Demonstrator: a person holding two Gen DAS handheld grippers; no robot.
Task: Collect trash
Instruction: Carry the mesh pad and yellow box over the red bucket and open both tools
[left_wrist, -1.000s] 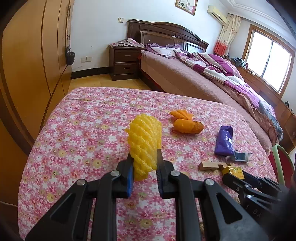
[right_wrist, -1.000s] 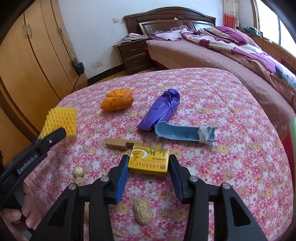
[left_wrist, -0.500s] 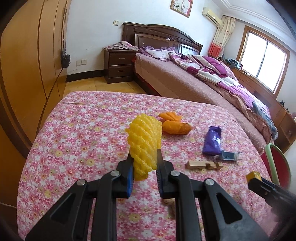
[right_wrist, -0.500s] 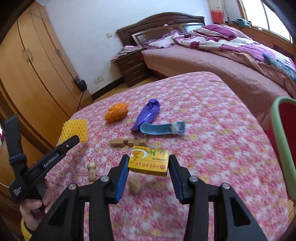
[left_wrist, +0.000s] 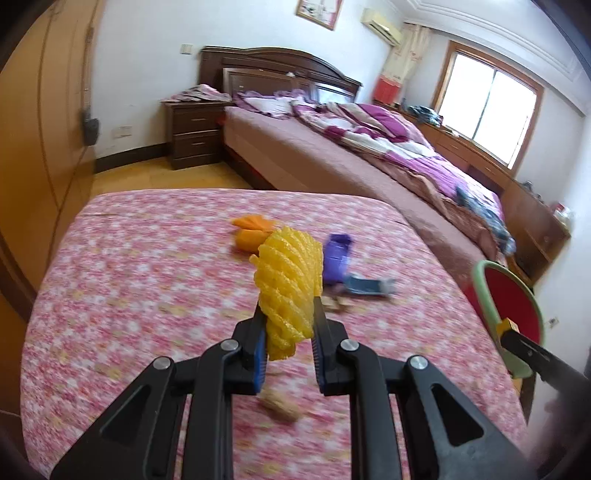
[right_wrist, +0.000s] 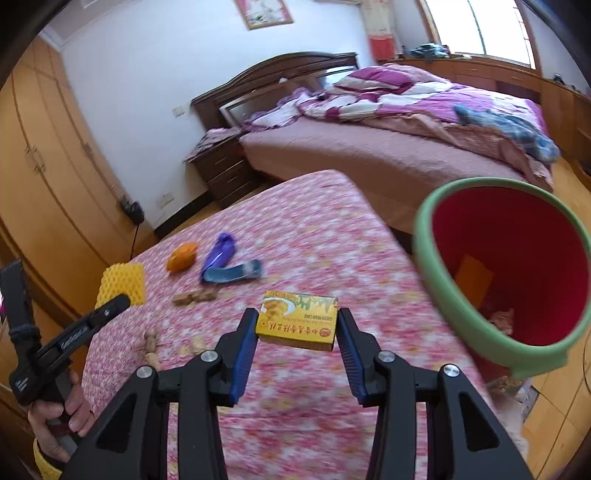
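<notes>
My left gripper (left_wrist: 287, 325) is shut on a yellow foam fruit net (left_wrist: 288, 284) and holds it above the floral table (left_wrist: 129, 280). The net also shows in the right wrist view (right_wrist: 122, 282). My right gripper (right_wrist: 297, 330) is shut on a small yellow box (right_wrist: 297, 319), held above the table near its right edge. A red bin with a green rim (right_wrist: 506, 273) stands just right of the box, off the table's edge; it also shows in the left wrist view (left_wrist: 509, 299). Some trash lies inside it.
On the table lie an orange wrapper (right_wrist: 182, 256), a purple wrapper (right_wrist: 218, 252), a blue plastic piece (right_wrist: 234, 274), a wooden block (right_wrist: 195, 296) and peanuts (left_wrist: 279, 404). A bed (left_wrist: 369, 162) and a nightstand (left_wrist: 194, 134) stand behind, a wardrobe (left_wrist: 40, 122) on the left.
Both grippers have lifted and swung right with their loads. The bin has come into full view beside the yellow box.
</notes>
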